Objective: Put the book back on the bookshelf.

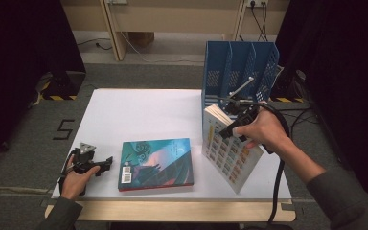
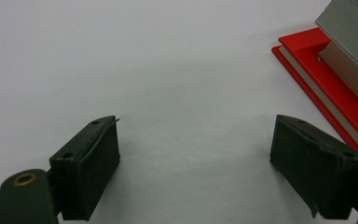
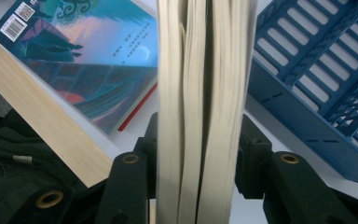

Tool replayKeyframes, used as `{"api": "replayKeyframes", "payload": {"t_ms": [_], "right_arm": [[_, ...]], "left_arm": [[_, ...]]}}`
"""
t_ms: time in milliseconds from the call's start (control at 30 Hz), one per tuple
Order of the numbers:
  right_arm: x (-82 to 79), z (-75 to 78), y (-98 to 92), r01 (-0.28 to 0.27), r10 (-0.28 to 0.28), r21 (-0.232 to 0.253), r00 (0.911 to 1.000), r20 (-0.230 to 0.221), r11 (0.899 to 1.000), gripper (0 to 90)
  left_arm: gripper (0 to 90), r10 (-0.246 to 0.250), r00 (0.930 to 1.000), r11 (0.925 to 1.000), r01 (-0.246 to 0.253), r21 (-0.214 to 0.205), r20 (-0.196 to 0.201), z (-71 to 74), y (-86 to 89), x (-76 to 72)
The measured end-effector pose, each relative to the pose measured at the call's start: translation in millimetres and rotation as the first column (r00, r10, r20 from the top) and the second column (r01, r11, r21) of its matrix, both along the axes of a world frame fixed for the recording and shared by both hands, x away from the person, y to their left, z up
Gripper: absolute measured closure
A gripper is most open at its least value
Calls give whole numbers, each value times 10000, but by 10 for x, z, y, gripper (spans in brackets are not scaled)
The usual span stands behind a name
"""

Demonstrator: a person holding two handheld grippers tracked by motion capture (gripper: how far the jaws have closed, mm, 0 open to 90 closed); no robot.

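Right of centre, my right claw [image 1: 234,125] clamps the tilted grid-covered paperback book [image 1: 230,153]; I'd square it before the blue plastic file rack [image 1: 239,67]. Left claw [image 2: 196,163] rests apart.

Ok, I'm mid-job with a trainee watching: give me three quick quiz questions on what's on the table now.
1. True or false: the left gripper has something between its jaws.
2. Which book sits between the right gripper's jaws? A. the teal-covered book lying flat B. the book with the grid-pattern cover standing tilted by the blue file rack
3. Fill in: the teal-covered book lies flat on the white ____.

Key: 1 false, its jaws stand wide over bare table. 2 B, the page edges run between the jaws. 3 table.
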State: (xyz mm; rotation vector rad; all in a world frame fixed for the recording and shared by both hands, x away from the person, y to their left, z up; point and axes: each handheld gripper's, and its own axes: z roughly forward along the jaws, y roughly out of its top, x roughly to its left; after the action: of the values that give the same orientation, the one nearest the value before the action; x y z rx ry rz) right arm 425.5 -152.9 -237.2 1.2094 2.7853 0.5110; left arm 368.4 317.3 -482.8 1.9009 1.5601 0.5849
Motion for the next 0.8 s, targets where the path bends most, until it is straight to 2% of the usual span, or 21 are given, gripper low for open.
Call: {"api": "replayKeyframes", "payload": {"t_ms": [200, 333, 467, 567, 600, 633, 800], "right_arm": [[23, -34, 6, -154, 152, -152, 9997, -166, 9998, 650], [18, -28, 5, -458, 462, -431, 9989, 79, 9980, 712], [6, -6, -3, -782, 803, -751, 9965, 250, 9941, 734], [2, -1, -18, -973, 992, -659, 9947, 254, 9931, 736], [-11, 5, -15, -875, 890, -659, 9958, 198, 9940, 737], [-8, 8, -19, -1062, 1081, -663, 9938, 243, 9921, 737], [-33, 61, -58, -952, 963, -351, 9948, 321, 9948, 738]], "left_arm": [[144, 5, 10000, 10000, -5, -5, -2, 0, 0, 1], [144, 4, 10000, 10000, -4, -8, -2, 0, 0, 1], [143, 27, 10000, 10000, -27, -29, 27, -3, -2, 2], [142, 27, 10000, 10000, -27, -31, 16, -3, -2, 4], [141, 30, 10000, 10000, -30, -30, 16, -3, -2, 4], [141, 33, 10000, 10000, -33, -30, 25, -4, -2, 4], [141, 21, 10000, 10000, -21, -36, 1, -2, -1, 5]]}}
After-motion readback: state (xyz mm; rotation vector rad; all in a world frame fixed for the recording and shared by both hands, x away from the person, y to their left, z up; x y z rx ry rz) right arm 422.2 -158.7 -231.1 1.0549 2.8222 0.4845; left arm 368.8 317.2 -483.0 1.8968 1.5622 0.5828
